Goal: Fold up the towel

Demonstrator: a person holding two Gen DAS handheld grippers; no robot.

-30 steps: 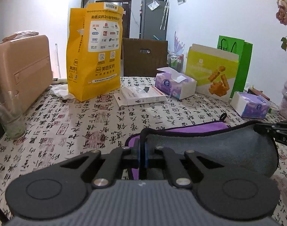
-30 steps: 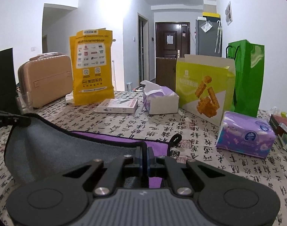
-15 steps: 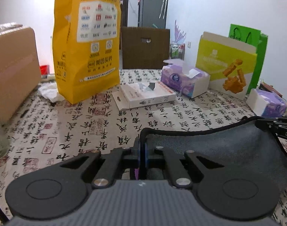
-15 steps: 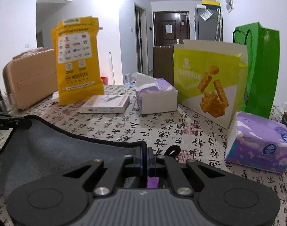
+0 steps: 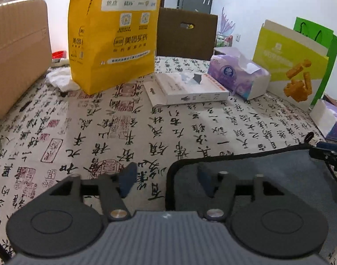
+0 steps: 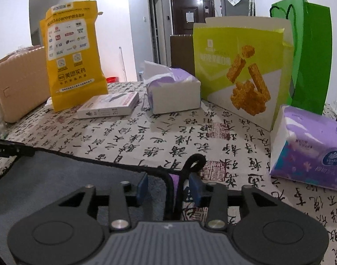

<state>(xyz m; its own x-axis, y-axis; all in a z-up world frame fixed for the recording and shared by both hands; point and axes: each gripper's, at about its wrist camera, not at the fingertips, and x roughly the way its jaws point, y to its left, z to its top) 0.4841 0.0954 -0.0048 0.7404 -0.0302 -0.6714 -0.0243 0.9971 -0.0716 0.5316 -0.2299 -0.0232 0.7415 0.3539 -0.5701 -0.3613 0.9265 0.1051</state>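
Note:
The towel [image 5: 267, 172] is grey with black piping and a purple underside. It lies flat on the calligraphy-print tablecloth, folded over. My left gripper [image 5: 166, 176] is open, its fingers spread either side of the towel's left corner. In the right wrist view the towel [image 6: 58, 176] lies low at the left, with its black hanging loop [image 6: 195, 161] at the right corner. My right gripper [image 6: 168, 186] is open around that corner. Each gripper's tip shows in the other's view, at the towel's far end.
A yellow paper bag [image 5: 113, 33], a flat white box [image 5: 186, 88], an open tissue box [image 5: 239, 77], a lime snack box [image 5: 292, 61], a green bag [image 6: 309, 50] and a purple tissue pack [image 6: 307, 145] stand behind the towel. A beige suitcase [image 5: 16, 55] is at the left.
Both grippers carried the towel's edge forward and down onto the table, then opened and let go. The towel now lies flat.

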